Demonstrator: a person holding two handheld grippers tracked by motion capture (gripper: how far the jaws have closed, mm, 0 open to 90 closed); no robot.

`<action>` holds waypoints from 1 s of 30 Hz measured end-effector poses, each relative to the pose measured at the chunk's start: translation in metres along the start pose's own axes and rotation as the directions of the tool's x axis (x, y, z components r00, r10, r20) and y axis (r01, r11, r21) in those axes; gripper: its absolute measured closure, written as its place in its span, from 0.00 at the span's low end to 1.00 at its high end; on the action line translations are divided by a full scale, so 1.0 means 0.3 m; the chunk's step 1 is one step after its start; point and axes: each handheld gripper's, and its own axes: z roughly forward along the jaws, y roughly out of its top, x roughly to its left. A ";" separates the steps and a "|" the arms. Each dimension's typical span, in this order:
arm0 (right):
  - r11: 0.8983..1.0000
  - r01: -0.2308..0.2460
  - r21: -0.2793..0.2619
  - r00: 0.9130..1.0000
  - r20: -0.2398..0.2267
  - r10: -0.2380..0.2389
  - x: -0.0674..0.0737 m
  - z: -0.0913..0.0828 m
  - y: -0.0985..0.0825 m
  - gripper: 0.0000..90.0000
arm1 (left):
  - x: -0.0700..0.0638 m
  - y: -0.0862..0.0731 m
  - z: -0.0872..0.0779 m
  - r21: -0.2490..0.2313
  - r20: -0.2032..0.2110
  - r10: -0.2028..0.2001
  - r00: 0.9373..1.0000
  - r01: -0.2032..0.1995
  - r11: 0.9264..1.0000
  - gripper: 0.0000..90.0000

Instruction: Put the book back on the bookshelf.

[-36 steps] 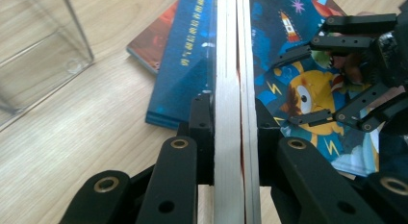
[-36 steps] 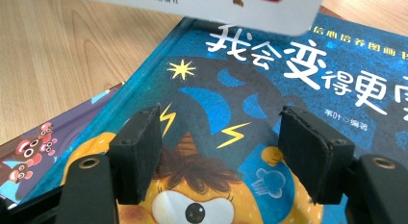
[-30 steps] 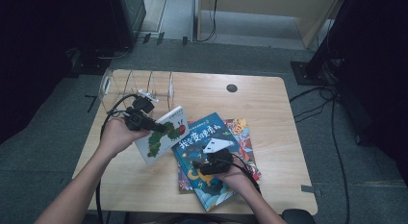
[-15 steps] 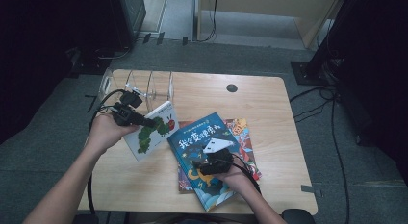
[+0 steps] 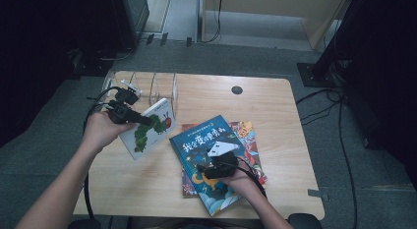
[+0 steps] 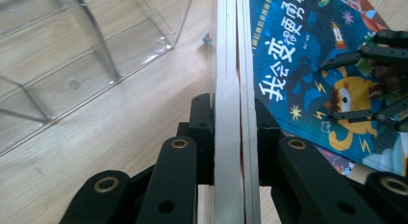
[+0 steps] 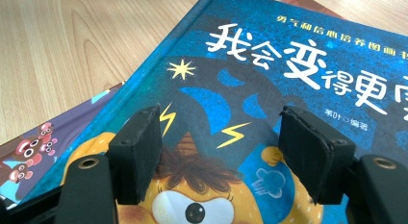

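A white picture book with a green caterpillar point(image 5: 160, 122) hangs tilted above the table's left part, with my left gripper point(image 5: 144, 122) shut on its edge. In the left gripper view the book's edge point(image 6: 228, 65) runs straight up between the pressed jaws of that gripper point(image 6: 233, 113). My right gripper point(image 5: 212, 160) rests over a blue picture book point(image 5: 201, 135) at the table's front middle. Its jaws point(image 7: 221, 132) stand open just above the blue cover point(image 7: 288, 80), gripping nothing.
A clear plastic divider rack point(image 5: 152, 86) stands at the back left, just beyond the held book, and shows again in the left gripper view point(image 6: 72, 65). A colourful third book point(image 5: 248, 135) lies under the blue one. The wooden table point(image 5: 275, 106) has a cable hole point(image 5: 237, 90).
My left hand has carried the caterpillar book to the left, away from the blue book and closer to the rack. The right gripper has stayed where it was.
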 end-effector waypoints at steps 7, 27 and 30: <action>1.000 0.001 -0.001 1.000 0.000 -0.001 0.000 0.000 0.000 0.35 | 0.020 0.023 -0.028 -0.006 -0.022 -0.013 1.000 0.013 1.000 0.86; 1.000 0.001 -0.002 1.000 0.000 -0.001 0.000 0.001 0.000 0.35 | 0.021 0.125 -0.059 -0.004 -0.081 -0.025 0.996 0.024 1.000 0.86; 1.000 0.001 -0.003 1.000 0.000 -0.001 0.000 0.001 0.000 0.35 | 0.024 0.143 -0.061 -0.003 -0.086 -0.030 0.996 0.030 1.000 0.86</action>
